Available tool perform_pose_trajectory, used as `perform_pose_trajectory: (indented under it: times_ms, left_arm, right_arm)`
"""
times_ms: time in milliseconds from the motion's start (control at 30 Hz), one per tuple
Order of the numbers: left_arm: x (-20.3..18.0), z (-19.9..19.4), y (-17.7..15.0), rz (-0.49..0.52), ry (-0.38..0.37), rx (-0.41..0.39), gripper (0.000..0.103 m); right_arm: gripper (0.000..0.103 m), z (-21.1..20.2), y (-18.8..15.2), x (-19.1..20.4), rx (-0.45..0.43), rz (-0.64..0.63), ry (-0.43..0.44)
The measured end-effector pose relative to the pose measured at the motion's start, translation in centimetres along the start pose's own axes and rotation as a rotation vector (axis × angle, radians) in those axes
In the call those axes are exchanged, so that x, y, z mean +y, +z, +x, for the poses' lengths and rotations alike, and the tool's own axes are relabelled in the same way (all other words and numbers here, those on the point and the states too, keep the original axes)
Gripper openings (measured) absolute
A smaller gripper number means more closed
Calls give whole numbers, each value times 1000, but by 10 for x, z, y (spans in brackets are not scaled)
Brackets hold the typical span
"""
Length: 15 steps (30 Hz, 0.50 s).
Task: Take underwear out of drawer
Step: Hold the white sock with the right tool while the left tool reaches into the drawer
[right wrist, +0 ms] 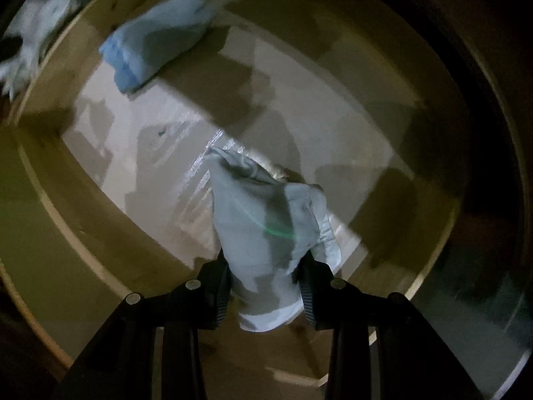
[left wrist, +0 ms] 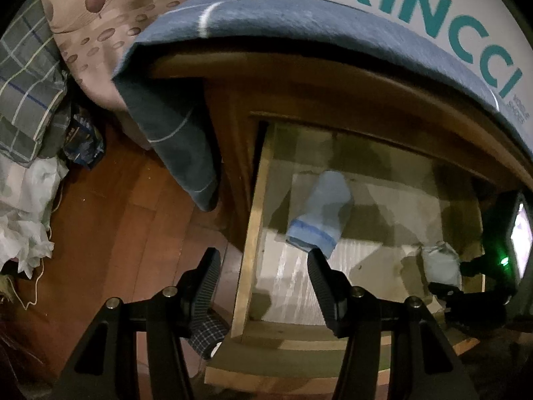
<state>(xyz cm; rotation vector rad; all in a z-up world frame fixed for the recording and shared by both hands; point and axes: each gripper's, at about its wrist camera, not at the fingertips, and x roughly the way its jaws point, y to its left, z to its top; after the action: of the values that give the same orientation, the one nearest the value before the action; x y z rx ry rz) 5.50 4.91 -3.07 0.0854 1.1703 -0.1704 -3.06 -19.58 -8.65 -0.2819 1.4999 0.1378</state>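
The wooden drawer (left wrist: 248, 250) stands pulled open. A folded light-blue underwear (left wrist: 321, 215) lies at its back left; it also shows in the right wrist view (right wrist: 150, 43). My right gripper (right wrist: 266, 266) is shut on a pale grey underwear (right wrist: 263, 220) and holds it over the drawer floor; that gripper and garment also show at the right of the left wrist view (left wrist: 439, 263). My left gripper (left wrist: 263, 260) is open and empty, straddling the drawer's left wall, its right finger near the blue underwear.
A blue blanket (left wrist: 266, 10) drapes over the cabinet top and down its left side. A white box with teal letters (left wrist: 433, 10) lies on it. Clothes and white bags (left wrist: 26, 200) are piled on the wooden floor (left wrist: 110, 233) at the left.
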Motion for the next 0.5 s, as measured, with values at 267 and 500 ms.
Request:
perform_pose_trajectory:
  times_ms: [267,500]
  left_arm:
    - [-13,2,-2,69,-5,-10,56]
    - [-30,11,-7,172,48,4,56]
  right_arm:
    - [33,-25,-32,-29,-139,355,112]
    - [33,-31,-56,-59,-204,490,177]
